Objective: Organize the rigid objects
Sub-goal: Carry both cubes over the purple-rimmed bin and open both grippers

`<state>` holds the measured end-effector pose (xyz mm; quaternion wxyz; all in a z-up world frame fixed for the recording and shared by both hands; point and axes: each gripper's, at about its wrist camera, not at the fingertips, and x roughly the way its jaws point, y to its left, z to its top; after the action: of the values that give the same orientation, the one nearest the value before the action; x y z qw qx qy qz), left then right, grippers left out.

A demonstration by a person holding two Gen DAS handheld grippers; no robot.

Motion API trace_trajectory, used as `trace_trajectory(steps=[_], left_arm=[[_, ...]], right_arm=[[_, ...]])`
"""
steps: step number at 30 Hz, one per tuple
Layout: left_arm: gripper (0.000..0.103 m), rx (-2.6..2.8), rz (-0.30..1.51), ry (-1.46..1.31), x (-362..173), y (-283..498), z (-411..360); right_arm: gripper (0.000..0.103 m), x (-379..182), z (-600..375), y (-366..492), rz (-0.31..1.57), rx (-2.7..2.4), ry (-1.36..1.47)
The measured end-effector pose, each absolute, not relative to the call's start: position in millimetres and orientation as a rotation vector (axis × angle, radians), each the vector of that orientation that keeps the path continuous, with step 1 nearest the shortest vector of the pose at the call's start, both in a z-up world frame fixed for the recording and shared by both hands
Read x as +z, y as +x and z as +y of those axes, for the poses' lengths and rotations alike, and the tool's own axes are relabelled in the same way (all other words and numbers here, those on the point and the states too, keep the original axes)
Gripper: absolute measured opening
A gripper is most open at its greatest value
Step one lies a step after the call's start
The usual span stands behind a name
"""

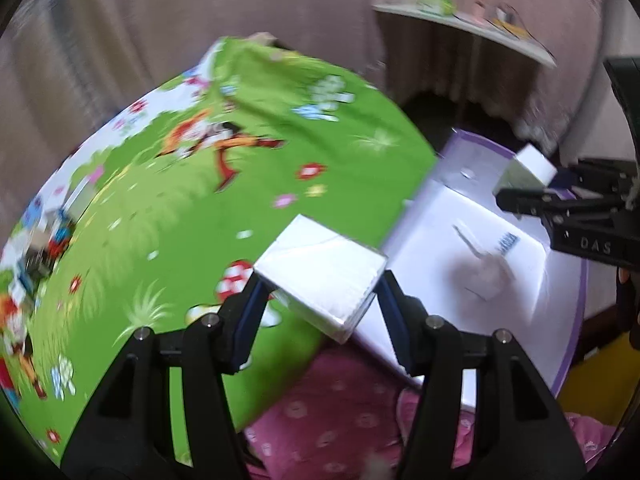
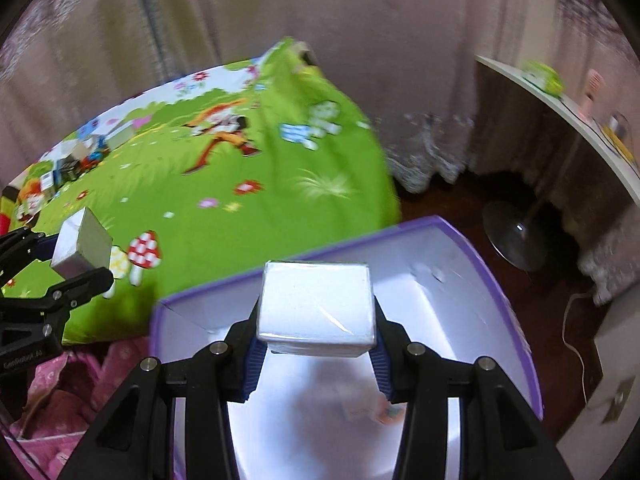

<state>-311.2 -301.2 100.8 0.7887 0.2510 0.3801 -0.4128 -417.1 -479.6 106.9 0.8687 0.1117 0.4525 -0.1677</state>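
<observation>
From the left wrist, the left gripper (image 1: 318, 300) clamps a white box (image 1: 320, 276) over the green bedspread (image 1: 180, 200), with the purple-edged bin (image 1: 460, 216) at three o'clock. Only the right wrist view shows the bin's white floor and a fan base (image 2: 516, 236) at two o'clock. There the right gripper (image 2: 316, 344) pinches a second white box (image 2: 316, 308) above the bin.

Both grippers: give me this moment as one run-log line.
left gripper: shut on white box, above green sheet's edge | right gripper: shut on second white box, above purple-rimmed bin | nothing dropped yet
</observation>
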Motion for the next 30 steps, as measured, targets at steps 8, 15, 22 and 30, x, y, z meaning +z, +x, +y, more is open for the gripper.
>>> trace_trajectory(steps=[8,15,22,30], left_arm=[[0.059,-0.992,0.803,0.687,87,-357,-354],[0.059,-1.045,0.797,0.762,77,-384,-375],[0.060,-1.102,0.818,0.713,76,-392,-379],[0.078,-1.072,0.796,0.581,91,-372,-362]], right_arm=[[0.046,90,-517,-471,0.967,-0.469,0.295],[0.046,77,-536,-495,0.975,-0.527,0.345],[0.047,73,-541,-502,0.975,-0.545,0.363],[0.063,74,-546,-502,0.978,-0.552,0.415]])
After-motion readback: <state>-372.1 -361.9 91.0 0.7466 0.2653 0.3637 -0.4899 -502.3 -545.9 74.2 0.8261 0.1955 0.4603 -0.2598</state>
